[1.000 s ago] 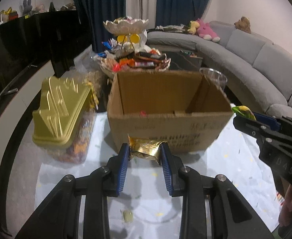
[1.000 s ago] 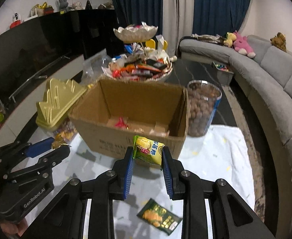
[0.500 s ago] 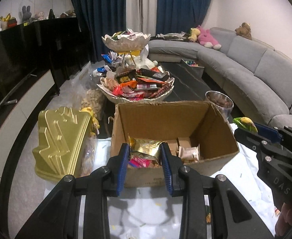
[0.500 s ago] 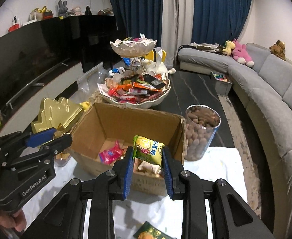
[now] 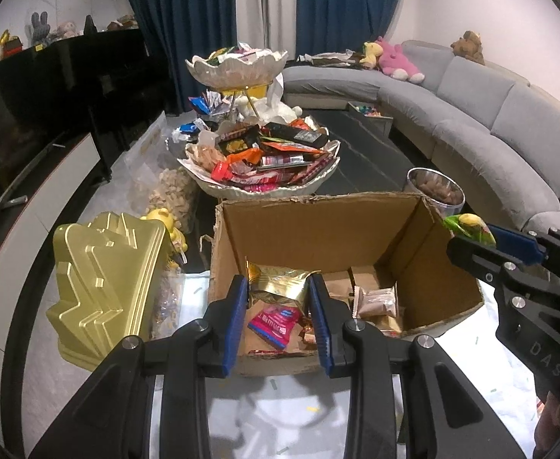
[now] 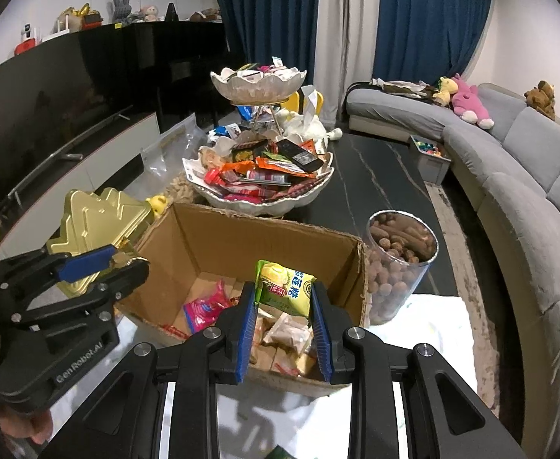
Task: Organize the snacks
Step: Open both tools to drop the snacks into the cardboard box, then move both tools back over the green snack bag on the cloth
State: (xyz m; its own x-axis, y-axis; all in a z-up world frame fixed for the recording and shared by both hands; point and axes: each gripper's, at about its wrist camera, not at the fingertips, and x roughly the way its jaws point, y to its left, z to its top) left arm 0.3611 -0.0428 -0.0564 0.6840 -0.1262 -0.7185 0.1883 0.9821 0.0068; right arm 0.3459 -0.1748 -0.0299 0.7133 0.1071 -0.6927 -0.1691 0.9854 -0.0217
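Observation:
My left gripper point(image 5: 278, 294) is shut on a gold foil snack packet point(image 5: 276, 285) and holds it above the near left part of the open cardboard box point(image 5: 318, 225). My right gripper point(image 6: 281, 302) is shut on a green and yellow snack packet point(image 6: 285, 287) above the box's point(image 6: 264, 237) near right part. The box holds a pink packet point(image 5: 274, 323) and several pale wrapped snacks point(image 5: 375, 300). In the left wrist view the right gripper point(image 5: 482, 243) shows at the right; in the right wrist view the left gripper point(image 6: 111, 264) shows at the left.
A gold crown-shaped tin point(image 5: 107, 287) lies left of the box. A two-tier shell bowl stand point(image 5: 260, 164) heaped with snacks stands behind it. A clear jar of brown nuts point(image 6: 398, 264) stands at the box's right. A white cloth point(image 6: 432, 321) covers the table. A grey sofa point(image 5: 490, 122) runs along the right.
Both grippers have risen and moved forward with their packets, from in front of the box's wall to above its open top. The inside of the box has come into view.

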